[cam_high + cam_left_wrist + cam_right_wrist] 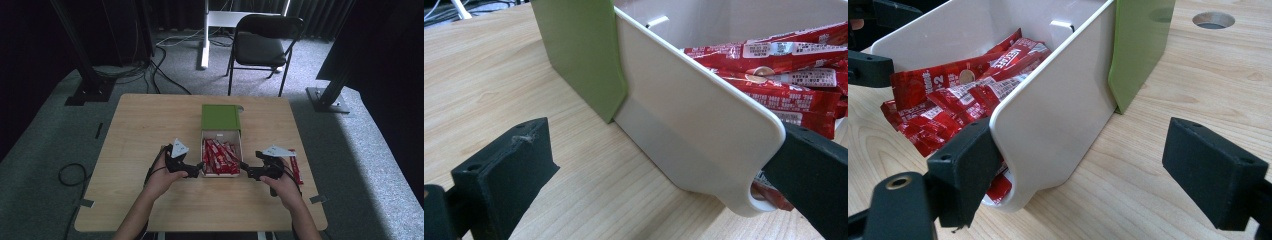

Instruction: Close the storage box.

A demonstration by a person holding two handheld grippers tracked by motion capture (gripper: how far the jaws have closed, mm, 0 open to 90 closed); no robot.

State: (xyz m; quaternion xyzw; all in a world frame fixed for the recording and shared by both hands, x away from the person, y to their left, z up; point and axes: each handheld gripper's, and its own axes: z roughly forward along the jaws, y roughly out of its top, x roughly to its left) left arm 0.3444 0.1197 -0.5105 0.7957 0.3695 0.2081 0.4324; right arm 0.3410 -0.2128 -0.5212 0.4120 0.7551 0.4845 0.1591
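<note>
A white drawer [221,156] full of red sachets [219,159] stands pulled out of its green sleeve [220,118] near the middle of the worktop [150,130], its open end towards the person. The left hand-held gripper [199,170] sits at the drawer's near left corner and the right hand-held gripper [245,169] at the near right one. Both stand apart: in each gripper view one jaw is inside the drawer, over the sachets, and the other is well out over bare wood, so each straddles a side wall [684,125] [1058,115] without clamping it.

The main risk is an uneven squeeze. If one gripper closes before the other, or closes low on the rounded corner, the thin wall may flex and slip out, and the drawer would twist in the sleeve rather than slide straight. A skewed drawer is likely to jam, and pushing harder would shove sleeve and all across the smooth worktop.

The inner jaws also lie against the sachets; closing could pinch a packet against the wall and drag it out or crush it. A loose sachet [295,169] lies just right of the right hand [282,186], and a careless sweep could knock it off the edge.
</note>
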